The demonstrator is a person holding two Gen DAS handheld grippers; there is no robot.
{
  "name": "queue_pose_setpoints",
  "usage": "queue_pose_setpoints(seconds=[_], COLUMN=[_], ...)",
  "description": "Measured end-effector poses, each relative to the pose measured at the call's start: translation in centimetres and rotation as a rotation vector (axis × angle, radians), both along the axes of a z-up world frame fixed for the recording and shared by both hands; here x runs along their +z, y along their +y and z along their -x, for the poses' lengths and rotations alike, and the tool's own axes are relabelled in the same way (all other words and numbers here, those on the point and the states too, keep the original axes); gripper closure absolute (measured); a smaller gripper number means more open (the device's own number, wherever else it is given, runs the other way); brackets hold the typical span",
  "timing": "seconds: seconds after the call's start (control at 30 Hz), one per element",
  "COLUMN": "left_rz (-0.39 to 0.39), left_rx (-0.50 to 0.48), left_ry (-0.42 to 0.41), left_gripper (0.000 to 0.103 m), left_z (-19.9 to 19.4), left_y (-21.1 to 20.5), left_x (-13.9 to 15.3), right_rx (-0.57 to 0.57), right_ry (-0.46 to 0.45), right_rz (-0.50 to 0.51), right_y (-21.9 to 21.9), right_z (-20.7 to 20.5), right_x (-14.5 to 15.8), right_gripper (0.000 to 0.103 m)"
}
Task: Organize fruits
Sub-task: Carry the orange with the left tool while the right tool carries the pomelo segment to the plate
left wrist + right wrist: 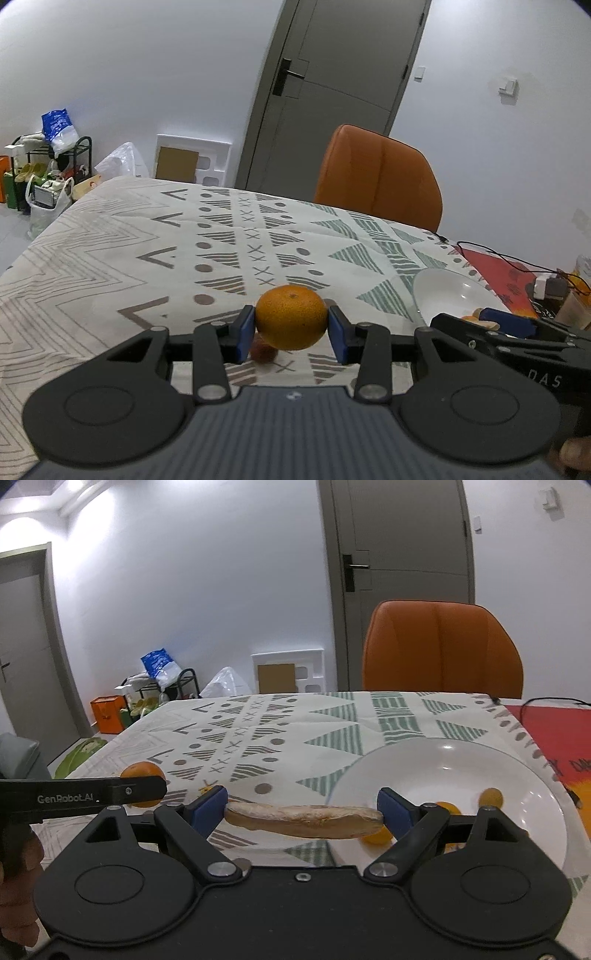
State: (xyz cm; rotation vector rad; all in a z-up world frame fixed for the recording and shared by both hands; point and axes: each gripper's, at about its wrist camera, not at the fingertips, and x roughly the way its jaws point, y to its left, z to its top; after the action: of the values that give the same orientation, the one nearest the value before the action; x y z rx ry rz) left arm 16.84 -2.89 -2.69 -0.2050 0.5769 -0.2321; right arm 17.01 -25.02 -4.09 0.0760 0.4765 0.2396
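Between the blue pads of the left gripper sits an orange, clamped and lifted off the patterned surface. The right gripper grips a long tan fruit end to end – possibly a worn banana – just beside the white bowl, which already holds small orange fruits. Both loads seem to be mid-carry; the next move probably calls for bringing each over the bowl and lowering it in before letting go. Readable writing: "GenRobot.AI" on the left gripper's side – "DAS" on the right one's.
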Motion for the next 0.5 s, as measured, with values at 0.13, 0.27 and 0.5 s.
queue_pose_setpoints(seconds=[0.13, 0.27, 0.5], left_rz=[-0.011, -0.023, -0.041], left_rx=[-0.011, -0.023, -0.043], left_ry=[0.001, 0.003, 0.005], left_gripper=[0.062, 0.062, 0.062], left_z=[0.0, 0.1, 0.2], left_y=[-0.8, -1.8, -3.5], left_x=[0.1, 0.1, 0.0], right_rx=[-0.011, -0.02, -0.049], right_ry=[0.003, 0.007, 0.02], right_rz=[-0.008, -0.023, -0.047], right_y=[-0.9, -1.7, -3.5], right_z=[0.2, 0.4, 0.7], right_x=[-0.3, -0.6, -1.2], right_gripper=[0.018, 0.018, 0.018])
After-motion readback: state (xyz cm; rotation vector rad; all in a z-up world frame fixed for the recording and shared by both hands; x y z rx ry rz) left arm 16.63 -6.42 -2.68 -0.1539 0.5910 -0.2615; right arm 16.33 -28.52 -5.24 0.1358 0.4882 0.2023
